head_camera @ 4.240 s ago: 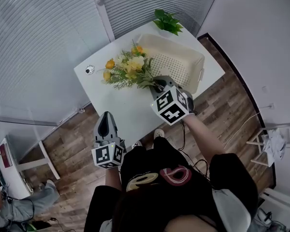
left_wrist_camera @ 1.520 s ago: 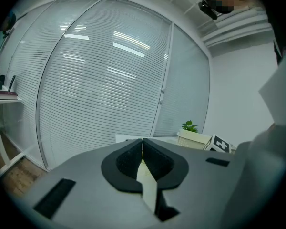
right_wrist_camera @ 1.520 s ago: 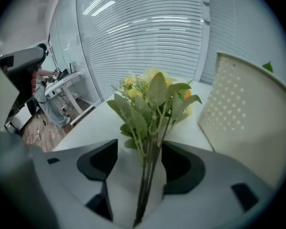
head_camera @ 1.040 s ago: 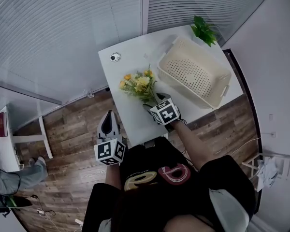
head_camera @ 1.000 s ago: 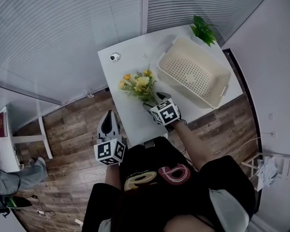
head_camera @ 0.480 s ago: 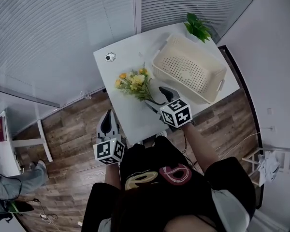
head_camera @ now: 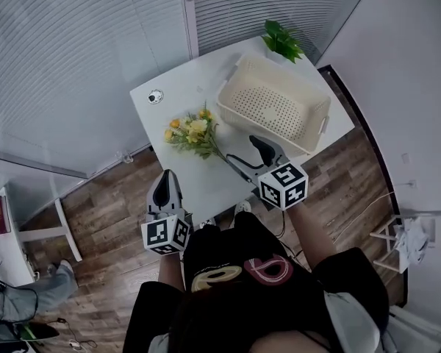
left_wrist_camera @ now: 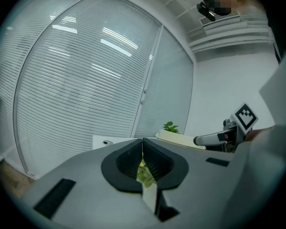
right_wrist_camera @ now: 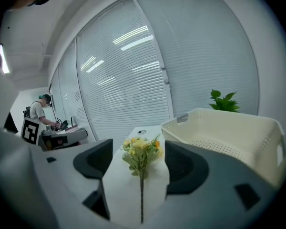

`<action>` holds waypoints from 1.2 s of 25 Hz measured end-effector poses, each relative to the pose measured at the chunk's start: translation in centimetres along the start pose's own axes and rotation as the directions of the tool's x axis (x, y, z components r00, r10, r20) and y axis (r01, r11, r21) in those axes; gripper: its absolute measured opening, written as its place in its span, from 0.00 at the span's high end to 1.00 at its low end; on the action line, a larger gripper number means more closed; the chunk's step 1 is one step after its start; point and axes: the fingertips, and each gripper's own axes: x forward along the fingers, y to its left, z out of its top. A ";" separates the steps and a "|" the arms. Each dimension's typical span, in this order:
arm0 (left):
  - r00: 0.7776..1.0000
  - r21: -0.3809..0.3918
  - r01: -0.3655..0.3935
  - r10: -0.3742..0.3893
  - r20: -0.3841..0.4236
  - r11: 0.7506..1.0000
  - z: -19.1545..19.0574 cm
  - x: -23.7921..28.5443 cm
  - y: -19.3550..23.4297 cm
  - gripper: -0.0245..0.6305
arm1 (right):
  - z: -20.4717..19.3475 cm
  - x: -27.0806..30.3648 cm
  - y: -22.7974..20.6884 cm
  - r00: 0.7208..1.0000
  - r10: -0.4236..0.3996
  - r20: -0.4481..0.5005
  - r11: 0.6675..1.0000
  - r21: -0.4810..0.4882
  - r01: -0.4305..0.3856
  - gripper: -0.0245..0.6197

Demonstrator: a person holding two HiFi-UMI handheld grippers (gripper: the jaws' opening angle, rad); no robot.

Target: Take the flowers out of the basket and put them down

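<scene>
The bunch of yellow flowers lies flat on the white table, left of the cream perforated basket, which shows no flowers inside. My right gripper hovers open near the table's front edge, just behind the stem end, touching nothing. In the right gripper view the flowers lie between and beyond the open jaws, with the basket to the right. My left gripper hangs off the table over the floor, jaws shut and empty; in its own view the left gripper shows its pads pressed together.
A small green potted plant stands at the table's far corner behind the basket. A small round white object sits at the table's left corner. Window blinds run behind the table. Wooden floor surrounds it; a person works at a bench far left.
My right gripper has let go of the flower stem, opened and drawn back toward the table's front edge. The flowers now rest on the table. The left gripper stays put.
</scene>
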 end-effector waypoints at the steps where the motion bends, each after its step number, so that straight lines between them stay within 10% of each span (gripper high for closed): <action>1: 1.000 0.004 0.012 -0.012 0.001 1.000 0.2 0.1 -0.4 0.94 | 0.0 -0.5 -0.3 1.000 -0.012 0.008 1.000 0.003 0.012 0.43; 14: 0.986 0.031 0.164 -0.164 0.001 0.986 0.4 1.9 -5.2 0.94 | -0.6 -6.9 -3.5 0.979 -0.166 0.117 0.980 0.127 0.151 0.45; 30: 0.970 0.045 0.244 -0.243 -0.023 0.969 -0.3 2.1 -7.4 0.94 | -2.4 -11.7 -6.0 0.897 -0.411 0.160 0.905 0.188 0.382 0.82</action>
